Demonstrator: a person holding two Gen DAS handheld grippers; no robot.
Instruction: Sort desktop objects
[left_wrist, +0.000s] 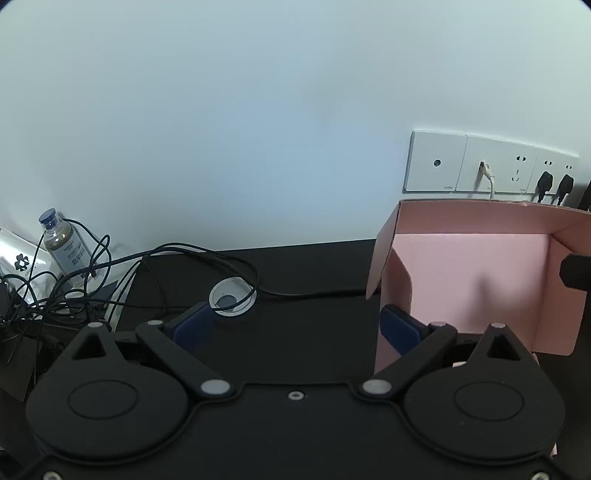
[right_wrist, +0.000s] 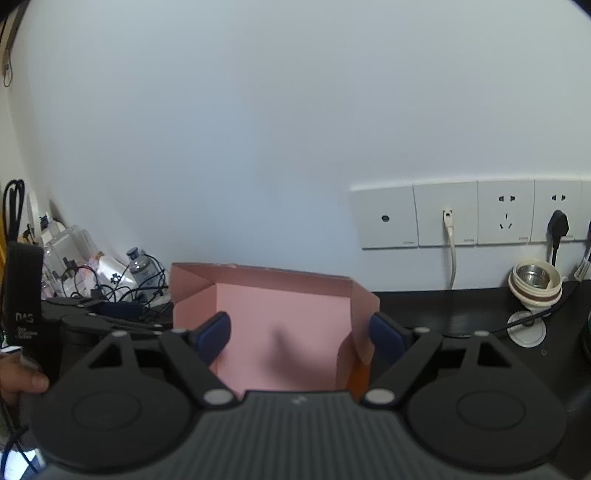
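An open pink cardboard box (right_wrist: 280, 325) stands on the black desk (right_wrist: 461, 310) by the wall, and the part of its inside that shows is empty. My right gripper (right_wrist: 301, 336) is open right in front of it. Its left blue pad (right_wrist: 214, 336) lies over the box's opening and its right pad (right_wrist: 388, 336) is just outside the right wall. In the left wrist view the box (left_wrist: 480, 280) is to the right. My left gripper (left_wrist: 295, 326) is open over bare desk, its right pad (left_wrist: 400, 328) close to the box's left flap. Neither gripper holds anything.
A small bottle (left_wrist: 62, 247) and tangled black cables (left_wrist: 92, 280) crowd the left end of the desk. A white cable grommet (left_wrist: 232, 297) sits ahead of the left gripper. A cream lid (right_wrist: 535, 288) and white disc (right_wrist: 526, 328) lie right. Wall sockets (right_wrist: 476, 214) hold plugs. A hand (right_wrist: 18, 376) shows at left.
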